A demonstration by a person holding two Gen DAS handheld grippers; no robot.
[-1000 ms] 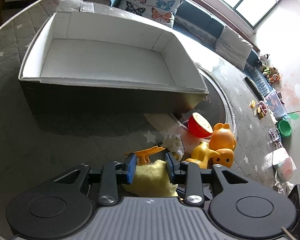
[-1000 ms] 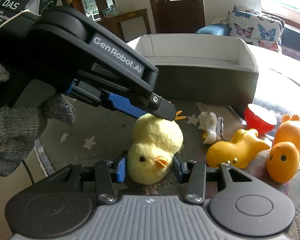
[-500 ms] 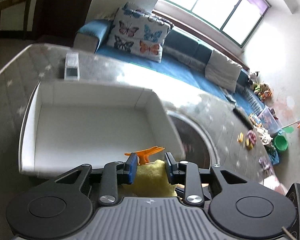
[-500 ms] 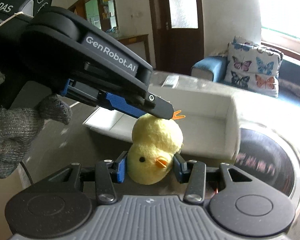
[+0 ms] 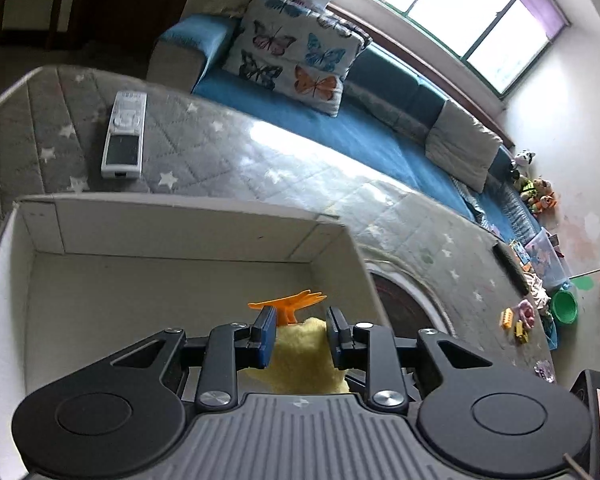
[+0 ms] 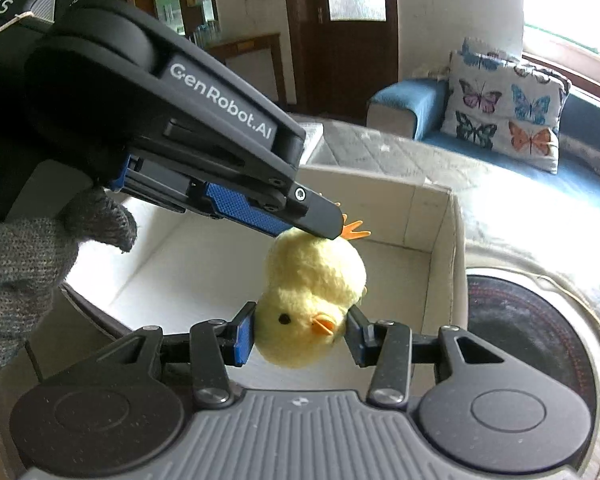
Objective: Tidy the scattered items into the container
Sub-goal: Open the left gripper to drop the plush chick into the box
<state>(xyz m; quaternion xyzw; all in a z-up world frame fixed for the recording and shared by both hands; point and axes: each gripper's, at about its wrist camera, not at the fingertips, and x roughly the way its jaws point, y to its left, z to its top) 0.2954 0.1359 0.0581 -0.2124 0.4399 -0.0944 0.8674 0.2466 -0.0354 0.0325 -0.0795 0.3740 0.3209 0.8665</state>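
The right gripper (image 6: 300, 338) clamps the head of a soft yellow plush chick (image 6: 310, 300), held above the open white cardboard box (image 6: 444, 248). The left gripper (image 5: 300, 334) has pinched narrow on the toy's orange-footed end. If one releases late, the chick may swing and catch the rim. Beyond lie a silver remote control (image 5: 125, 135) and a butterfly-print cushion (image 5: 294, 62).

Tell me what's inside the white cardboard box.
The white cardboard box shows only bare floor; the yellow plush chick held above hides part of it.
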